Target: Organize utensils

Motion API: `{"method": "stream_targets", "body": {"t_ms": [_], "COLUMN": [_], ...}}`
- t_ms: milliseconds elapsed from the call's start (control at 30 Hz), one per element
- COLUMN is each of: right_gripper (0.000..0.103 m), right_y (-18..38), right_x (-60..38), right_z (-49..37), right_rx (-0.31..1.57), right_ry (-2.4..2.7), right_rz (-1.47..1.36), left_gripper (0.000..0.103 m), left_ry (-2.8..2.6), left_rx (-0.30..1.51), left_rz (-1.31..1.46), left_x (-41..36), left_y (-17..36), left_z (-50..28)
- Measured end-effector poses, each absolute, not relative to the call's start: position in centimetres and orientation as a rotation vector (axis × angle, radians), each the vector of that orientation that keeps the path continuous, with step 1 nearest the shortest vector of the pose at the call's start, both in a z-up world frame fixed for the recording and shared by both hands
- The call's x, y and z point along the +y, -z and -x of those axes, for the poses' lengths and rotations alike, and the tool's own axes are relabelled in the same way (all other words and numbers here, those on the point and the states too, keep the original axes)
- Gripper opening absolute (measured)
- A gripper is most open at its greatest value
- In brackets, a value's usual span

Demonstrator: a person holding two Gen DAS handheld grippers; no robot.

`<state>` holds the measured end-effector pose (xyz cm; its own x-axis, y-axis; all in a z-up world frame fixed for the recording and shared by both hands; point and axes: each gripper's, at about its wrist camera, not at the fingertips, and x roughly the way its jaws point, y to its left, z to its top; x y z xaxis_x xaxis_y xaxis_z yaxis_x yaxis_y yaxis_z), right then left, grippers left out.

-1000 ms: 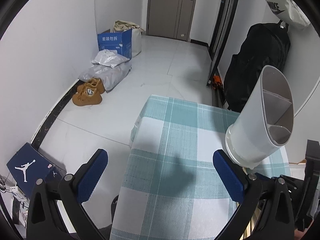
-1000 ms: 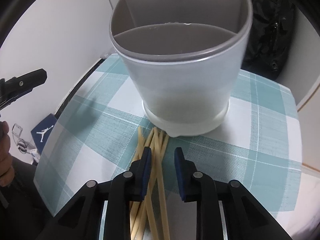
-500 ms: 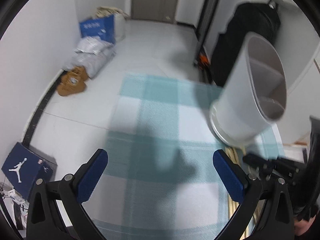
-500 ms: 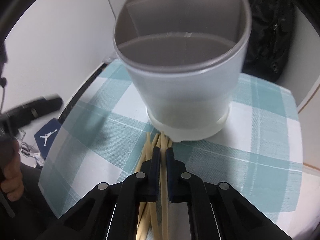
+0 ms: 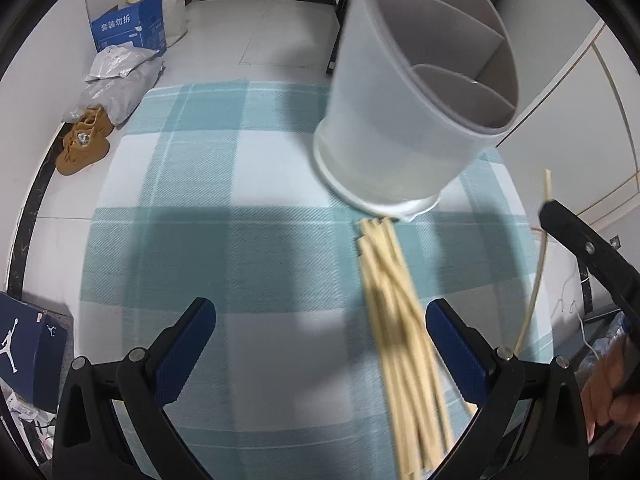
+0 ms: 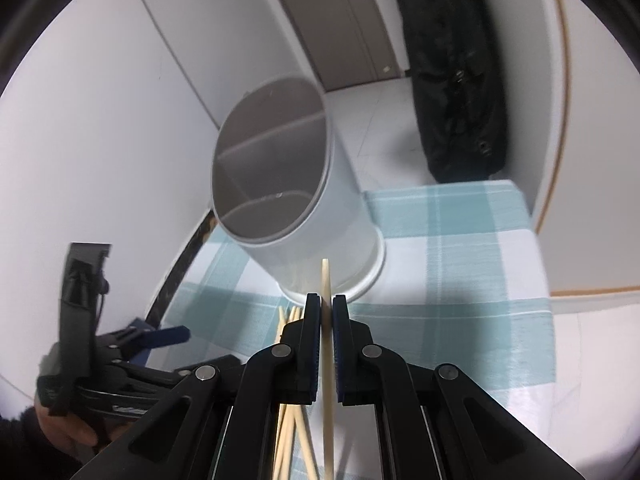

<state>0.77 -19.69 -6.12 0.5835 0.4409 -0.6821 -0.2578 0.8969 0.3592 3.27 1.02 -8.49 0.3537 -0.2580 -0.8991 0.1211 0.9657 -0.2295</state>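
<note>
A white utensil holder (image 5: 416,92) with grey inner dividers stands on the teal checked tablecloth (image 5: 240,240); it also shows in the right wrist view (image 6: 304,200). A bundle of pale chopsticks (image 5: 400,320) lies in front of its base. My right gripper (image 6: 327,304) is shut on one chopstick (image 6: 326,280), lifted above the bundle (image 6: 290,440), tip pointing at the holder. That lifted chopstick (image 5: 536,272) shows at the right in the left wrist view. My left gripper (image 5: 320,340) is open and empty over the cloth, left of the bundle.
The floor beyond the table holds a blue cardboard box (image 5: 128,28), grey bags (image 5: 116,80), brown shoes (image 5: 84,144) and a shoe box (image 5: 28,352). A black bag (image 6: 452,80) leans on the wall behind the table. The table's right edge (image 6: 540,280) is near.
My right gripper closed on one chopstick and lifted it off the bundle. My left gripper moved right and forward over the table, so the holder and bundle now fill its view.
</note>
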Motion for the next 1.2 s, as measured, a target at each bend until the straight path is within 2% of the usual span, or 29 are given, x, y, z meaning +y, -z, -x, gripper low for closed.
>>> {"method": "stream_targets", "body": {"t_ms": [167, 267, 367, 500, 533, 600, 633, 700, 767, 800, 1000, 1200], "right_gripper": [0.005, 0.005, 0.005, 0.005, 0.005, 0.005, 0.005, 0.005, 0.005, 0.005, 0.005, 0.005], "right_y": [4.7, 4.8, 4.5, 4.6, 4.6, 4.4, 4.2, 4.1, 4.0, 4.0, 3.9, 3.6], "right_x": [-21.3, -21.7, -22.3, -22.6, -22.6, -22.6, -22.6, -22.6, -22.6, -22.6, -23.0, -22.8], "right_z": [0.5, 0.5, 0.6, 0.5, 0.5, 0.6, 0.8, 0.9, 1.0, 1.1, 1.2, 1.2], "right_rx": [0.814, 0.796, 0.785, 0.783, 0.782, 0.778, 0.776, 0.769, 0.768, 0.767, 0.765, 0.760], "right_ry": [-0.391, -0.384, -0.380, -0.383, -0.387, -0.390, -0.393, -0.397, -0.400, -0.398, -0.392, -0.389], "right_rz": [-0.261, -0.280, -0.297, -0.311, -0.315, -0.316, -0.316, -0.317, -0.319, -0.322, -0.338, -0.337], "left_gripper": [0.102, 0.095, 0.093, 0.068, 0.066, 0.053, 0.053, 0.035, 0.027, 0.018, 0.003, 0.002], "left_ry": [0.243, 0.223, 0.199, 0.182, 0.177, 0.162, 0.156, 0.169, 0.161, 0.158, 0.154, 0.168], "left_rx": [1.161, 1.157, 1.177, 1.219, 1.232, 1.248, 1.245, 1.243, 1.243, 1.242, 1.227, 1.185], "left_rz": [0.134, 0.117, 0.106, 0.093, 0.096, 0.109, 0.114, 0.123, 0.126, 0.133, 0.183, 0.209], "left_x": [-0.2, -0.5, -0.8, -0.9, -0.8, -0.9, -0.9, -0.9, -0.6, -0.5, -0.2, -0.7], "left_y": [8.3, 8.8, 9.4, 10.3, 10.6, 10.8, 10.7, 10.6, 10.6, 10.7, 10.3, 9.5], "left_z": [-4.1, -4.6, -4.9, -5.1, -5.1, -5.2, -5.2, -5.4, -5.4, -5.4, -5.2, -5.1]}}
